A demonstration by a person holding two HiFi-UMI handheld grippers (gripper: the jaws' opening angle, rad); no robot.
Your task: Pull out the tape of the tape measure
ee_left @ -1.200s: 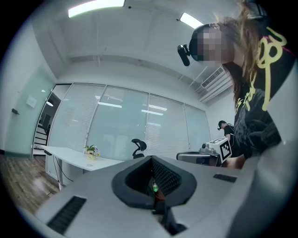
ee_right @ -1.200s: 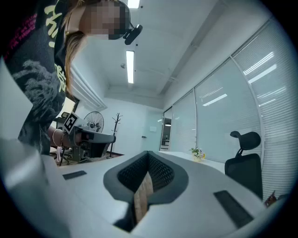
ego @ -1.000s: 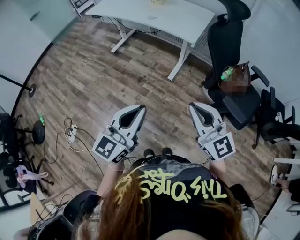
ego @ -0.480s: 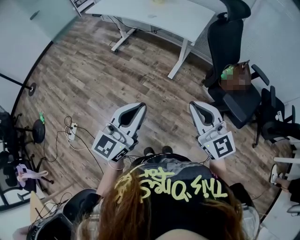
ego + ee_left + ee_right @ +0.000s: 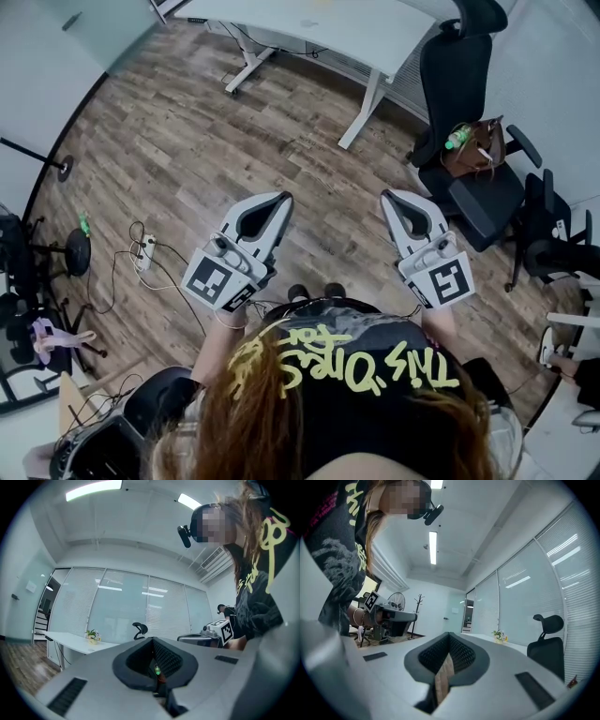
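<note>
The wooden floor (image 5: 187, 159) fills most of the head view. A white worktop (image 5: 328, 23) stands at 12 o'clock, at the far edge of the room, and a black office chair (image 5: 459, 84) stands at 2 o'clock. Both grippers are held side by side above the floor in front of the person, well apart from the worktop. The left gripper (image 5: 279, 199) is at 11 o'clock and the right gripper (image 5: 389, 197) at 1 o'clock.

In the left gripper view the left gripper (image 5: 152, 641) is clenched, pad against pad, with nothing between the jaws. In the right gripper view the right gripper (image 5: 449, 637) is likewise clenched on nothing. A brown bag (image 5: 473, 150) and a green bottle (image 5: 457, 141) rest on the chair seat. A power strip (image 5: 143, 251) lies on the floor at 9 o'clock.

The tape measure is not shown in any view, so its place cannot be told. The task is judged not yet begun.

To do the step well:
1. The tape measure is to be located first, probably on the worktop.
2. Both grippers are to be opened before the approach.
3. The case is to be clamped firmly in one gripper.
4. The end hook is to be pinched in the other and drawn straight out along the slot line, so that the tape is not kinked.
</note>
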